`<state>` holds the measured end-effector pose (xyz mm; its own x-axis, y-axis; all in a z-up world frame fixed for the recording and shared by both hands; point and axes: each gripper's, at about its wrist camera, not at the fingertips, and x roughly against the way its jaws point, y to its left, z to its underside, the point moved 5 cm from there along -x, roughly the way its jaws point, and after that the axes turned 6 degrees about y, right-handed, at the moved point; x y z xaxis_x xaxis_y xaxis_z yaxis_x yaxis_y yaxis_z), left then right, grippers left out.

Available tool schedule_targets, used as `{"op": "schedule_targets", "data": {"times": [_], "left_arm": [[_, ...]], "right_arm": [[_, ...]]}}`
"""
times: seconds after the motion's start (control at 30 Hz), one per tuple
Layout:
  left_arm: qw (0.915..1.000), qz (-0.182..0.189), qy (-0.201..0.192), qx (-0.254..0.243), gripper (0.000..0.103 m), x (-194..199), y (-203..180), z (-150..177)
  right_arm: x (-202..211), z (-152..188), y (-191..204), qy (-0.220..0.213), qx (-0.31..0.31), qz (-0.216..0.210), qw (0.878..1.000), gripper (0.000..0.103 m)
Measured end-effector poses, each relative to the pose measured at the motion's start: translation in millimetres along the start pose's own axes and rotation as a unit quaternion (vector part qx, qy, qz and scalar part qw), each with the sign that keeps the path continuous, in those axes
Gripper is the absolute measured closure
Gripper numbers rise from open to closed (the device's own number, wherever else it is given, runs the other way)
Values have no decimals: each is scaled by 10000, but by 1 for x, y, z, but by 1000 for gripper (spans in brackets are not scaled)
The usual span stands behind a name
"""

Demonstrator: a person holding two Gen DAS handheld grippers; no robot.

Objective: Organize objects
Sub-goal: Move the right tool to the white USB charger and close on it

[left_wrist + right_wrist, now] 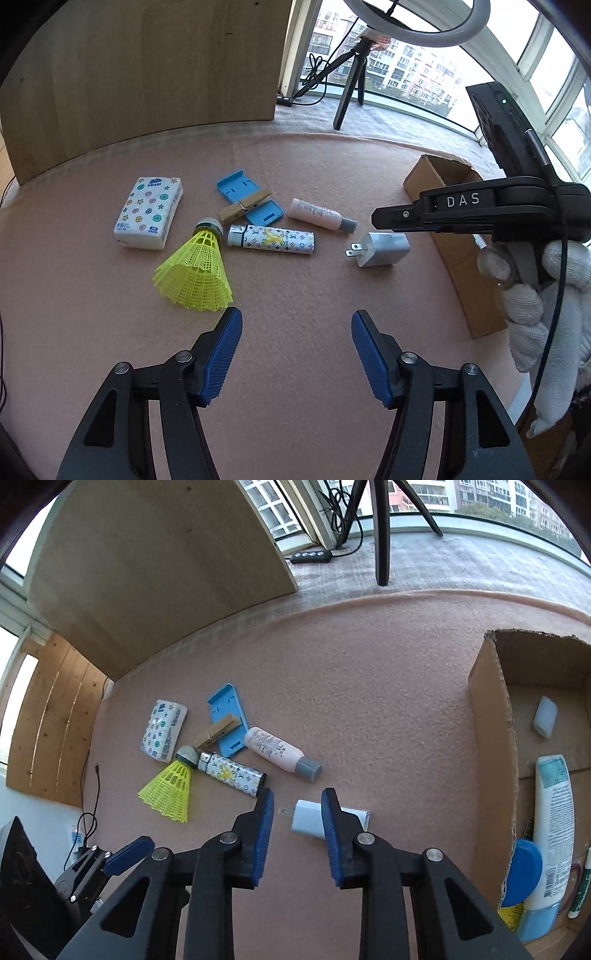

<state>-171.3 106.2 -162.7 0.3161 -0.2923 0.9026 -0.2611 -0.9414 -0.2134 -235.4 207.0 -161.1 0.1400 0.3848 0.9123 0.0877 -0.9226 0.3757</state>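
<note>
White plug adapter [308, 818] lying flat on pink felt tabletop [369, 686], just beyond right claw [297, 803].
Rigid, smooth-sided, likely light; best pinched across broad flat faces, clear of metal prongs. Right claw narrowed, straddling adapter, pads apparently not yet pressing; left claw [295, 321] wide, empty, near springy yellow mesh shuttlecock [194, 273]. Corrugated cardboard box [491, 738] at right, already holding bottles.

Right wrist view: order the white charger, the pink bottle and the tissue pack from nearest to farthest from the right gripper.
1. White charger: just beyond the right gripper, partly behind one fingertip.
2. Pink bottle: farther out on the mat, its grey cap toward the gripper.
3. Tissue pack: farthest, up and to the left, past the shuttlecock.
</note>
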Motion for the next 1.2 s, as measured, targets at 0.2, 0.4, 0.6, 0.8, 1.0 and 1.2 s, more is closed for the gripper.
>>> {"op": "schedule_targets", "data": {"times": [0.2, 0.4, 0.6, 0.8, 1.0, 1.2], "left_arm": [[9999, -63, 35, 102, 38, 3, 10, 9], [9999, 29, 102, 117, 38, 0, 7, 14], [9994, 230, 274, -29, 38, -10, -18, 21], [9985, 332, 405, -184, 44, -16, -37, 31], [9935, 929, 651, 125, 45, -18, -41, 52], [9937, 824, 749, 112, 45, -28, -43, 67]], "right_arm": [[-12, 1, -10, 97, -75, 272, 9996, 82], [-16, 21, -10, 279, -161, 171, 9993, 83], [-21, 23, -7, 280, 41, 206, 9994, 82], [-25, 35, -2, 624, 117, -49, 9980, 81], [-16, 72, -3, 690, -288, -848, 9936, 80], [-9, 104, 3, 529, 70, -607, 9967, 80]]}}
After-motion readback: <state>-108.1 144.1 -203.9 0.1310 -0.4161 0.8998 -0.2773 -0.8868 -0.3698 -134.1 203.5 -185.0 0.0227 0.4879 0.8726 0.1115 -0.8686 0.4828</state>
